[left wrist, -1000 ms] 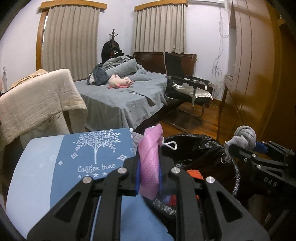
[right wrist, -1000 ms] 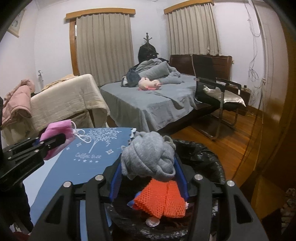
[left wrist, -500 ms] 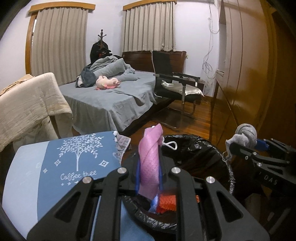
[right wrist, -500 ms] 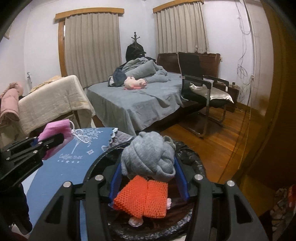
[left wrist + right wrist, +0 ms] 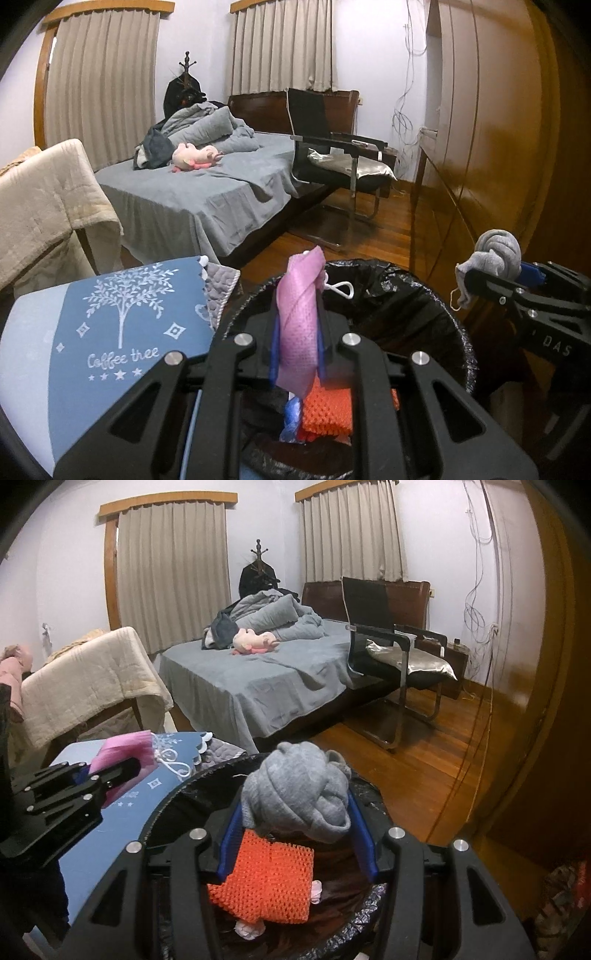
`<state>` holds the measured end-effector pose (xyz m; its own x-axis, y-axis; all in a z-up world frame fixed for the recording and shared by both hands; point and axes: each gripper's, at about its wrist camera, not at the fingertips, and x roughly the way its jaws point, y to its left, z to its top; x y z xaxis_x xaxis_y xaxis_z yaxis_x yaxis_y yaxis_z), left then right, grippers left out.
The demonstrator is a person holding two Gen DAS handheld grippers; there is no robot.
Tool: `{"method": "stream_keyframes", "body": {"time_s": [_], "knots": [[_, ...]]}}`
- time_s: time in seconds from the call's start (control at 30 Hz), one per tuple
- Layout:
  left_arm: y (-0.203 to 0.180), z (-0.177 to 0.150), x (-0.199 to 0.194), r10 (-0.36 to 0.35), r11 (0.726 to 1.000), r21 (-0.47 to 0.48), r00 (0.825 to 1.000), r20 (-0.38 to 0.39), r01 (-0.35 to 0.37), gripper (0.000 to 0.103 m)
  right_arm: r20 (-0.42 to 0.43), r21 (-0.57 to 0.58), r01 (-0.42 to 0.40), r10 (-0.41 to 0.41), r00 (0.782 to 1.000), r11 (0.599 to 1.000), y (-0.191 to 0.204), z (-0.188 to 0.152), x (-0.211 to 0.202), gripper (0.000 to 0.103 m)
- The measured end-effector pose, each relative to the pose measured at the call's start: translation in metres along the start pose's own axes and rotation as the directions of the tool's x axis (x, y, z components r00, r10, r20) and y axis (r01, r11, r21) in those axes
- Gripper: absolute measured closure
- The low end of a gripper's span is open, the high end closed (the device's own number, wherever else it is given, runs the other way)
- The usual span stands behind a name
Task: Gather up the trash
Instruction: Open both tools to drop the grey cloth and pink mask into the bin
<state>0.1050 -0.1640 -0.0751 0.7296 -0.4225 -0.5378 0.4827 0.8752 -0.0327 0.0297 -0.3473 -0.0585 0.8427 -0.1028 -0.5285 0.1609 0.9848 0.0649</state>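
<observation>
Left tool [image 5: 297, 343]: clamped on a pink face mask [image 5: 299, 325], centre of its frame, above the bin's near rim.
Right tool [image 5: 295, 830]: gripping a balled grey sock [image 5: 295, 794], mid-frame over the bin.
Bin [image 5: 424, 306]: black-lined, lower centre; orange mesh [image 5: 266, 878] lies inside.
Desk [image 5: 74, 332]: blue cloth, lower left.

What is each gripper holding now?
Left gripper: shut on the pink mask.
Right gripper: shut on the grey sock ball.
</observation>
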Motion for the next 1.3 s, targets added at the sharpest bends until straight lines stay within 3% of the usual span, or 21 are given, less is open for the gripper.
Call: {"method": "stream_keyframes", "body": {"time_s": [0.17,0.27,0.3,0.4,0.6,0.67,1.0,1.3], "knots": [[-0.001,-0.001,0.02,-0.026,1.0,-0.002,0.999,-0.024,0.026,0.089,-0.024,0.004,0.005,-0.005,1.0,1.0,-0.005,-0.001,0.02,0.051],[-0.001,-0.001,0.035,-0.073,0.997,-0.006,0.996,-0.056,0.073,0.082,-0.04,0.002,0.012,-0.012,0.999,1.0,-0.008,-0.003,0.033,0.047],[0.0,-0.002,0.041,-0.096,0.995,-0.007,0.993,-0.07,0.095,0.077,-0.045,0.0,0.019,-0.019,0.999,1.0,-0.009,-0.004,0.037,0.041],[0.004,-0.005,0.047,-0.124,0.992,-0.022,0.988,-0.09,0.122,0.051,-0.058,-0.007,0.037,-0.037,0.998,0.999,-0.013,-0.005,0.046,0.03],[0.017,-0.005,0.036,-0.096,0.995,-0.024,0.993,-0.063,0.095,0.025,-0.036,-0.016,0.068,-0.069,0.997,0.998,-0.017,-0.005,0.04,0.006],[0.021,-0.004,0.028,-0.07,0.997,-0.021,0.996,-0.053,0.069,0.016,-0.032,-0.015,0.065,-0.066,0.997,0.998,-0.015,-0.003,0.035,0.006],[0.047,-0.005,-0.027,0.042,0.998,-0.049,0.999,-0.02,-0.043,0.008,-0.047,0.007,-0.024,0.024,0.999,1.0,0.008,0.002,0.003,0.006],[0.054,-0.013,-0.073,0.123,0.988,-0.092,0.992,-0.016,-0.124,0.007,-0.043,-0.021,-0.084,0.083,0.996,0.996,0.042,0.005,-0.025,0.006]]}}
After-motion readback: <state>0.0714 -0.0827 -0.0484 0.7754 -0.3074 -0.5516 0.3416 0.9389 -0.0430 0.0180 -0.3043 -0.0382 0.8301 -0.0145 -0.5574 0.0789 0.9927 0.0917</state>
